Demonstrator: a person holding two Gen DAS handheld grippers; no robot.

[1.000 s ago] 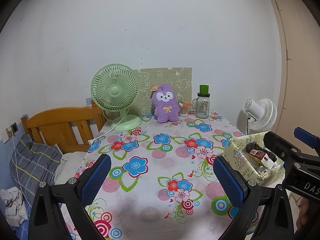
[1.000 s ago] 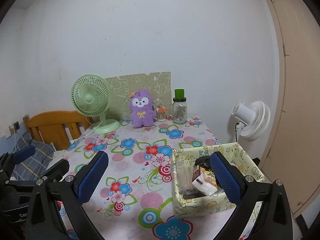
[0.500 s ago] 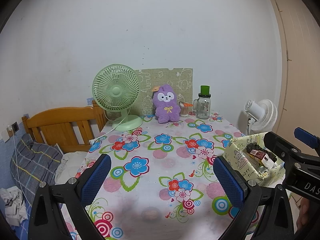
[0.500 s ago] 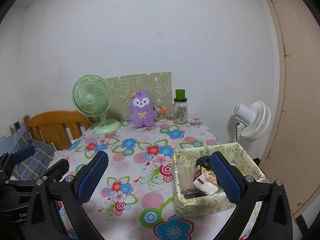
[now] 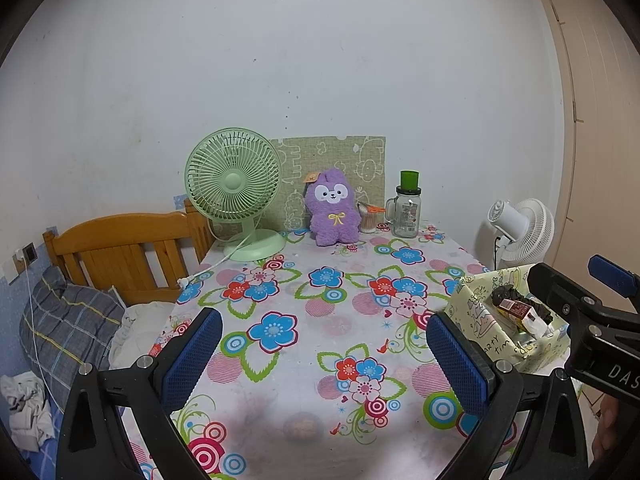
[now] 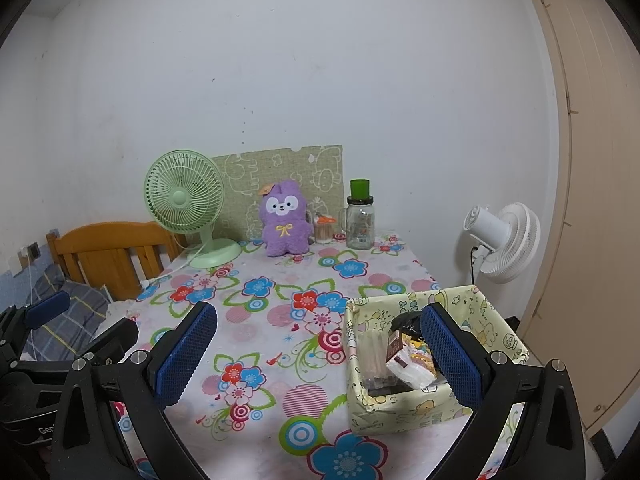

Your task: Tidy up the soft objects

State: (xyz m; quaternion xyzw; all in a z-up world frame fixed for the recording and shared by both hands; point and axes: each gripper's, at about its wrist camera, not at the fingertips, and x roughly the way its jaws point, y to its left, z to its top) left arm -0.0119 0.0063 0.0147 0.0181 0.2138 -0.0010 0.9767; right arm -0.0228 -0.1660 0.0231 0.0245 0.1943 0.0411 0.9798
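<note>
Though half-hidden leftward, basket (image 6: 436, 404) contents rightward.

We record two black plastic two-finger grippers: the left gripper (image 5: 324, 354) and the right gripper (image 6: 318, 350). Each bears flat blue fingers (image 5: 192, 354) with a fine dimpled rubber texture, carried on angular black struts with triangular cut-outs and fastened by round silver screws (image 5: 142, 361). White lettering, only partly legible, marks the black housings, and a blue tab projects from each.
</note>
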